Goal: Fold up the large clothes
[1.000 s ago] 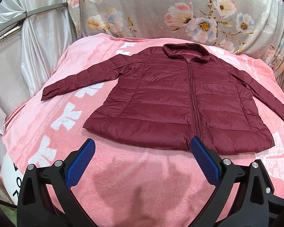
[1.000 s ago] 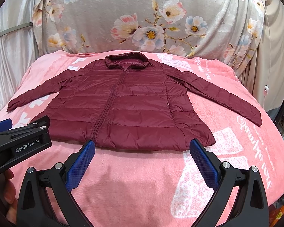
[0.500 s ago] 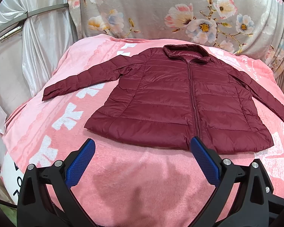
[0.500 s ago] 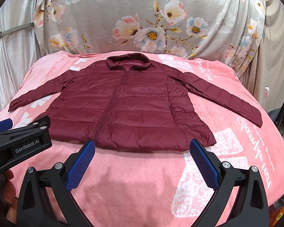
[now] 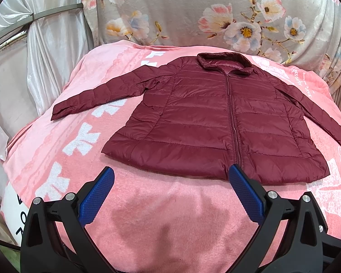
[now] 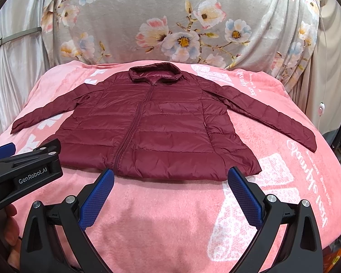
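Observation:
A maroon quilted puffer jacket (image 5: 211,118) lies flat and zipped on a pink blanket, collar away from me, both sleeves spread out to the sides; it also shows in the right wrist view (image 6: 152,125). My left gripper (image 5: 170,177) is open and empty, hovering just short of the jacket's hem. My right gripper (image 6: 170,177) is open and empty, also just short of the hem. The left gripper's body (image 6: 22,173) shows at the left edge of the right wrist view.
The pink blanket (image 5: 170,223) with white lettering covers a raised surface. A grey floral cloth (image 6: 181,22) hangs behind it. Silvery curtains (image 5: 34,56) hang on the left. The blanket drops off at the left and right edges.
Both views have crept slightly forward and down, so the jacket sits a little lower in the frames. Both grippers stay open.

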A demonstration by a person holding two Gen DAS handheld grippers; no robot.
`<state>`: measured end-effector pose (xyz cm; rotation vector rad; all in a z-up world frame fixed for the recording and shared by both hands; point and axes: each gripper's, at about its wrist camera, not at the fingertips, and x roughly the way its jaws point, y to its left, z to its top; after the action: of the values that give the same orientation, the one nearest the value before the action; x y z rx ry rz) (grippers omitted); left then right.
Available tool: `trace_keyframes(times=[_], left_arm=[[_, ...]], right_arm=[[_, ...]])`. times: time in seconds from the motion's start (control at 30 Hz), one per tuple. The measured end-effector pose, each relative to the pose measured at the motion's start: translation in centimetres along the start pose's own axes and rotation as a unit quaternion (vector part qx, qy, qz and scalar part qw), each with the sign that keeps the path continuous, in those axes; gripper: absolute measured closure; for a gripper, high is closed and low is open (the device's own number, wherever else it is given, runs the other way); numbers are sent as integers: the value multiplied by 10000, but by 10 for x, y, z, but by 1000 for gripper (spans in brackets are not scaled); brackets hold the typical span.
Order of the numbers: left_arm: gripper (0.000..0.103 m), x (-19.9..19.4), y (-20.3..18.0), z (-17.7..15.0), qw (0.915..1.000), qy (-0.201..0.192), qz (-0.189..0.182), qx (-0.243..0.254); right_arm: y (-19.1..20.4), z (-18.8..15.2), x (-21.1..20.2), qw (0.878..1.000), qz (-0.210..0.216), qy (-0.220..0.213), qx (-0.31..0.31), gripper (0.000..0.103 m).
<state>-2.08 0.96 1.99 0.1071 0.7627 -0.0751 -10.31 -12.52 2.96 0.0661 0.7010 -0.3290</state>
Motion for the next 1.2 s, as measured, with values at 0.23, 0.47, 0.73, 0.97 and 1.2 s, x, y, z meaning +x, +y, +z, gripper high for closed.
trace_keyframes(times=[0.23,0.47,0.73,0.97,1.2], left_arm=[[5,8,3,3,10000,14,65,-63],[5,20,1,22,9996,-91,251,-133],[5,51,20,58,9978,-109,404,-524],[5,82,37,83,9950,-164,589,-795],[5,115,54,98,9896,-117,980,-1045]], right_arm=[[-20,6,9,9996,64,-88,263,5],[-70,29,31,9966,249,-110,781,5],[-213,35,93,9637,113,10,2669,5],[-343,12,138,9139,-881,-100,3961,5],[-408,-3,177,8865,-1242,110,4457,15]])
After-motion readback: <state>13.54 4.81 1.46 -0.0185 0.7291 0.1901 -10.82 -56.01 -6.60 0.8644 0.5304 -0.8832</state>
